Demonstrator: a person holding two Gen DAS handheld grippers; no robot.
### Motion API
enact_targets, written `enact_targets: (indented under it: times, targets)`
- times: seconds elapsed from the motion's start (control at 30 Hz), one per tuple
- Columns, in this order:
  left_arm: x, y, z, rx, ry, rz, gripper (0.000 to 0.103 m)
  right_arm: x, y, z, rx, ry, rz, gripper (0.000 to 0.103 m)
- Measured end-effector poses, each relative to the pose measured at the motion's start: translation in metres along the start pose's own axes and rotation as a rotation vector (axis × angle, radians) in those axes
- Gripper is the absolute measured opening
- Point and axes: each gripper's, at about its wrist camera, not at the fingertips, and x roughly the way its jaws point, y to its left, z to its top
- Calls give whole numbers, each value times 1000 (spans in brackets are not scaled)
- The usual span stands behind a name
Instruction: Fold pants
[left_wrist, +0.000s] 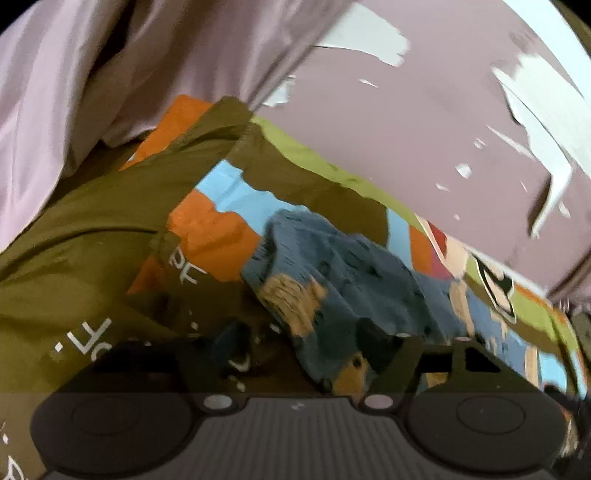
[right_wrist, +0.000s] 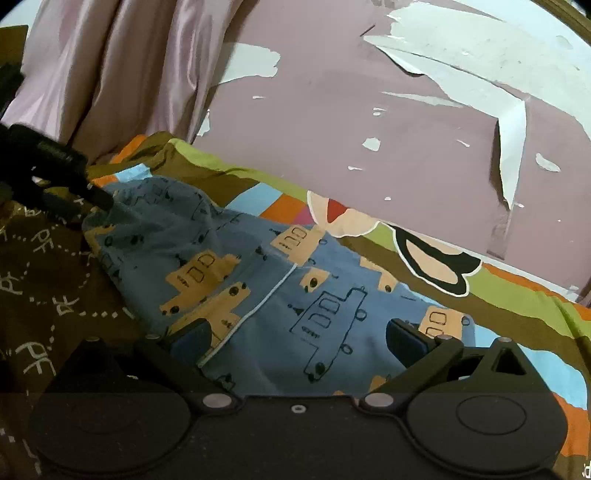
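Blue cotton pants printed with tan vehicle shapes (right_wrist: 280, 280) lie on the bed with its multicoloured patchwork bedsheet (right_wrist: 517, 302), running along the edge nearest the pink wall with peeling paint (right_wrist: 369, 129), one end bunched toward the pink curtain (right_wrist: 110, 74). Right gripper (right_wrist: 299, 339): fingers spread wide, blue pads resting over the flat cloth, nothing clamped; judged ready to pinch this end. Left gripper (left_wrist: 295, 354): low over the bunched end, blurred; cannot tell whether its fingers clamp fabric. From the right wrist view its tip meets the bunched end, probably to lift that end for the fold.
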Motion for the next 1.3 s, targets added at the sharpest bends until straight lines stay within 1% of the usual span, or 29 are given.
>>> enact_targets:
  times: [0.07,0.1,0.13,0.17,0.2,0.27,0.33,0.37,0.43,0.47,0.5,0.53,0.57,0.6,0.63,0.67,0.7,0.77,0.9,0.93,1.0,1.03,1.07,1.1,1.17,1.2,1.23,1.3]
  targets:
    - [5,3,7,-22,-1,3,49,1,0,-1,3,3,2,101]
    - [7,4,10,-24,2,5,45,1,0,-2,8,4,2,101]
    - [11,3,13,-21,12,10,29,2,-1,-2,12,7,4,101]
    - [13,3,15,-15,16,20,22,2,-1,-2,14,10,6,101]
    - [13,1,18,-4,13,30,21,3,-1,-3,15,12,7,101]
    - [5,-6,19,42,-32,39,19,3,-1,-3,16,11,8,101]
    - [-5,-19,16,150,-108,44,19,3,-1,-3,16,12,7,101]
    - [-5,-25,14,206,-121,59,19,4,-1,-4,17,13,9,101]
    - [3,-34,11,293,-106,115,19,5,-1,-4,18,17,11,101]
    - [9,-35,9,314,-89,143,20,5,-1,-5,19,18,12,101]
    - [16,-32,8,317,-70,160,20,5,-1,-5,19,18,12,101]
    - [22,-28,7,303,-56,173,23,6,-1,-5,20,18,13,101]
    - [25,-23,7,280,-41,173,29,5,-1,-5,20,18,14,101]
    - [27,-18,6,256,-34,166,33,5,-2,-5,21,18,16,101]
    - [26,-15,6,238,-43,171,48,5,-3,-5,22,18,18,101]
    - [26,-12,6,227,-55,184,57,5,-2,-5,24,19,17,101]
    - [26,-10,6,221,-62,187,59,6,-3,-6,27,20,19,101]
    - [27,-4,9,209,-50,168,61,6,-3,-7,30,22,20,101]
    - [34,9,16,146,-17,94,61,7,-3,-8,29,23,22,101]
    - [36,12,18,133,-9,77,61,7,-3,-8,30,23,22,101]
    - [40,15,22,118,8,50,55,7,-2,-8,31,24,22,101]
    - [41,15,23,118,16,41,46,7,-3,-8,32,25,23,101]
    - [42,14,23,117,27,28,41,7,-3,-8,32,26,23,101]
    - [42,11,23,118,30,35,40,8,-3,-9,33,27,23,101]
    - [41,6,23,127,31,54,28,8,-3,-9,32,27,23,101]
    - [39,4,22,119,27,66,25,8,-2,-9,32,28,24,101]
    - [36,2,22,110,22,71,19,7,-3,-9,33,27,23,101]
    - [31,-4,21,103,6,84,17,8,-2,-9,34,27,23,101]
